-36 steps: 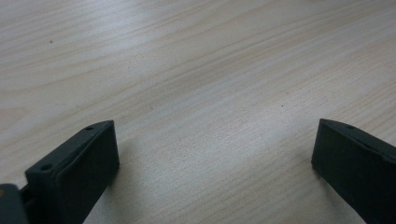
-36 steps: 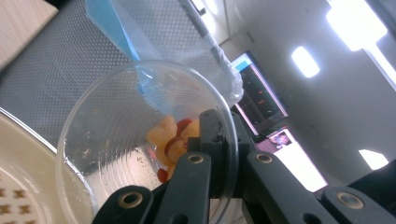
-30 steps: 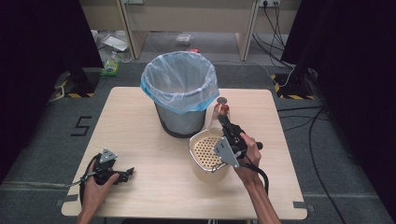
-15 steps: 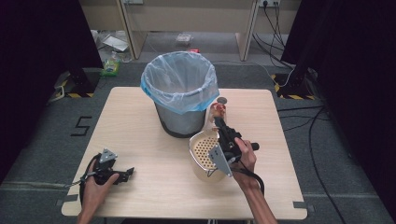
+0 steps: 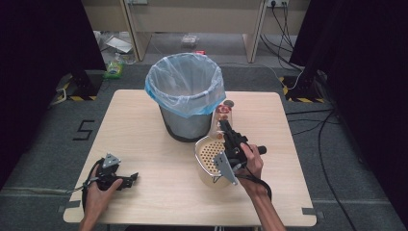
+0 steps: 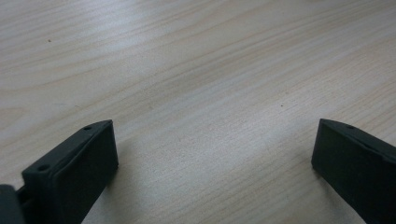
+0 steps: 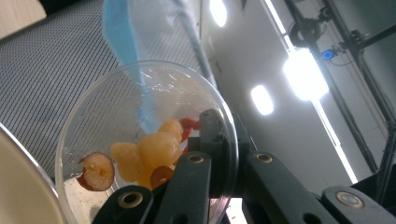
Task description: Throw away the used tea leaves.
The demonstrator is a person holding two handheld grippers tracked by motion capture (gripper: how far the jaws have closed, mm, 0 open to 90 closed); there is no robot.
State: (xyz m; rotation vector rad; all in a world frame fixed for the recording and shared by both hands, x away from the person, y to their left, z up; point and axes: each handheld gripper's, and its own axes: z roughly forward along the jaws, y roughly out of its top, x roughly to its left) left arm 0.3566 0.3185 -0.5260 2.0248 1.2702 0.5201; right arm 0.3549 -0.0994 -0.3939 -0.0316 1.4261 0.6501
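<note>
Pinching a clear dish of fruit scraps, the right claw is clamped.

Black tongs w/ grey plates, trailing cables.

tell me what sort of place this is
Probably a lab or recording studio rather than a home: black curtains flank the wooden table, hazard-striped tape and trailing cables cross the grey floor, and bright ceiling lights hang from overhead rigging.
</note>
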